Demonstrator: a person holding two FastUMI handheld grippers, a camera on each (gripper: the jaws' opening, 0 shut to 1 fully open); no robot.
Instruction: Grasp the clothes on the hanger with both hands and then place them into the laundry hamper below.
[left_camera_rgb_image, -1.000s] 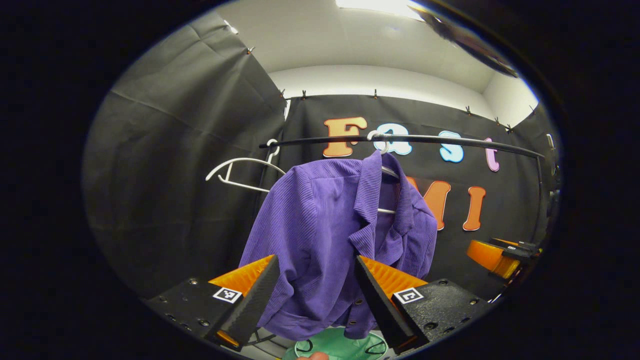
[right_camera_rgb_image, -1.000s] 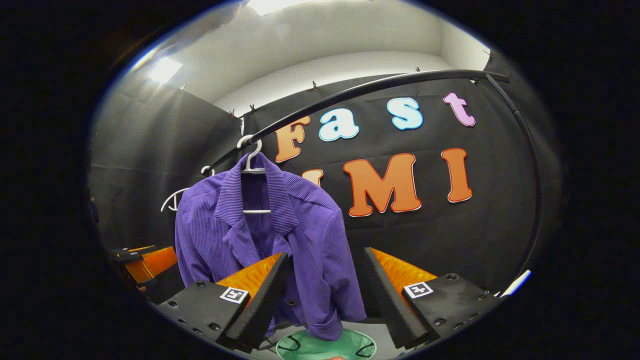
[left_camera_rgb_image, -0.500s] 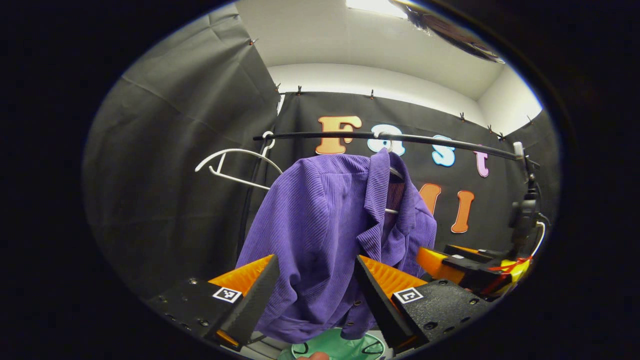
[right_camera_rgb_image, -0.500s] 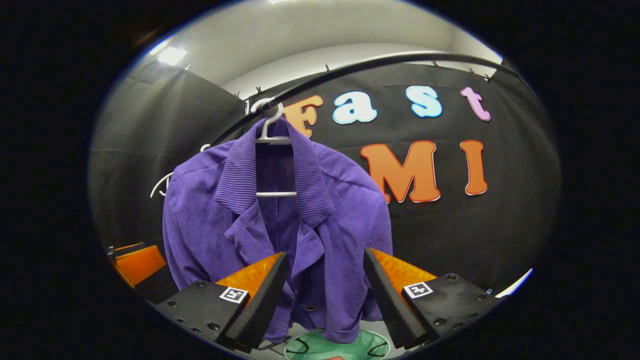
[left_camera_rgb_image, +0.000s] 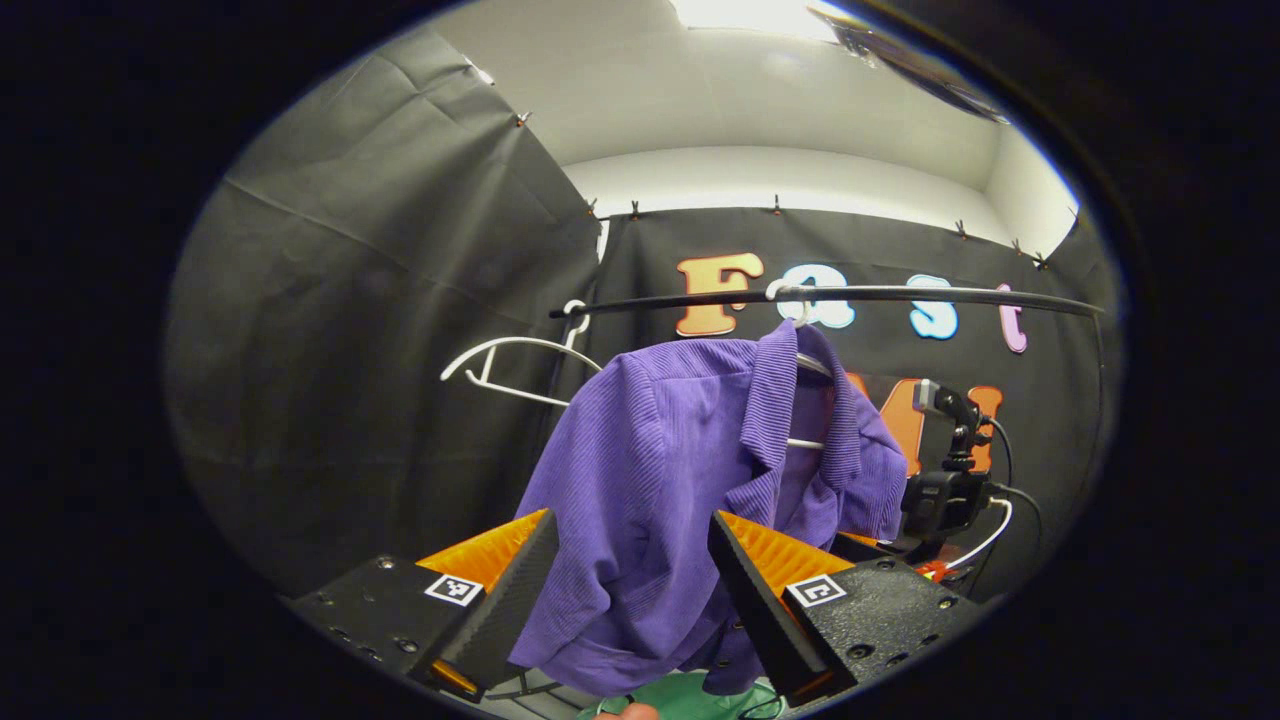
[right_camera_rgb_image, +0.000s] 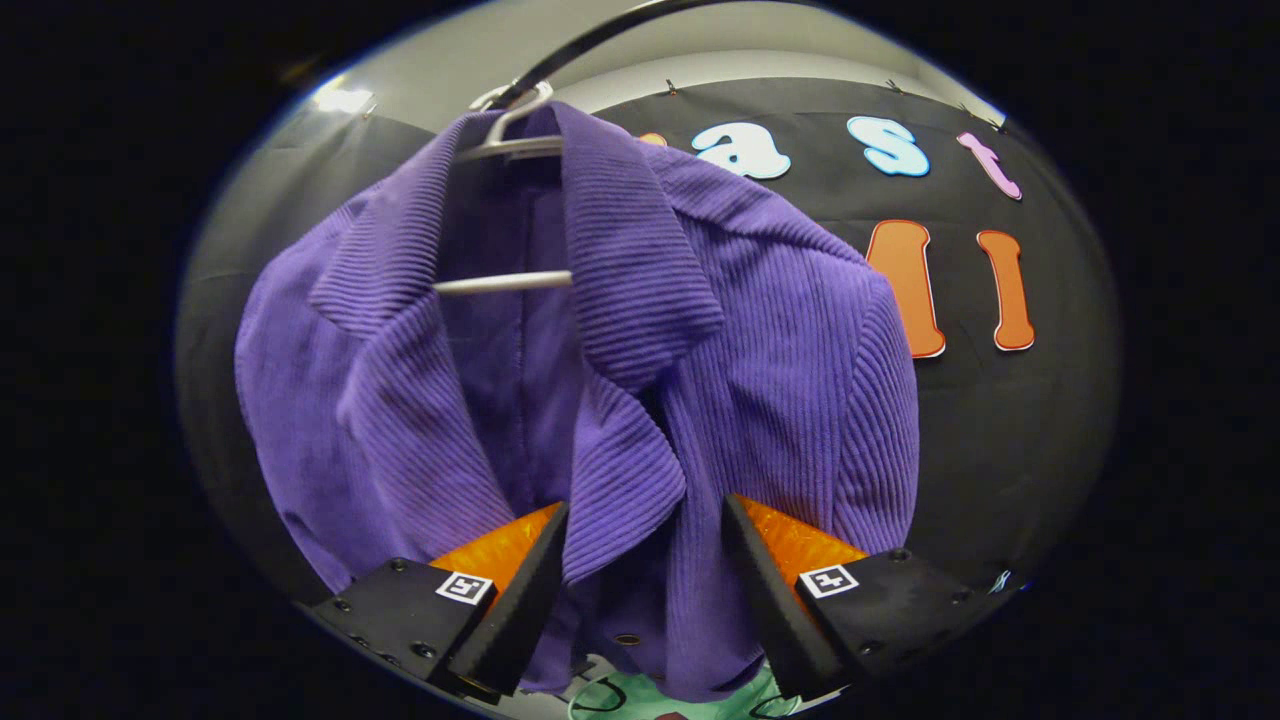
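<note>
Nothing grasped yet: purple jacket hangs on its hanger over the green hamper, my left claw and right claw both open before it

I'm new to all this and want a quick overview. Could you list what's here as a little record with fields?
garment: purple jacket, hanging, not yet gripped
hanger: white hanger on black rail
spare hanger: empty white hanger beside it
hamper: green hamper below
left tool: open, facing jacket
right tool: open, close to jacket front
</note>
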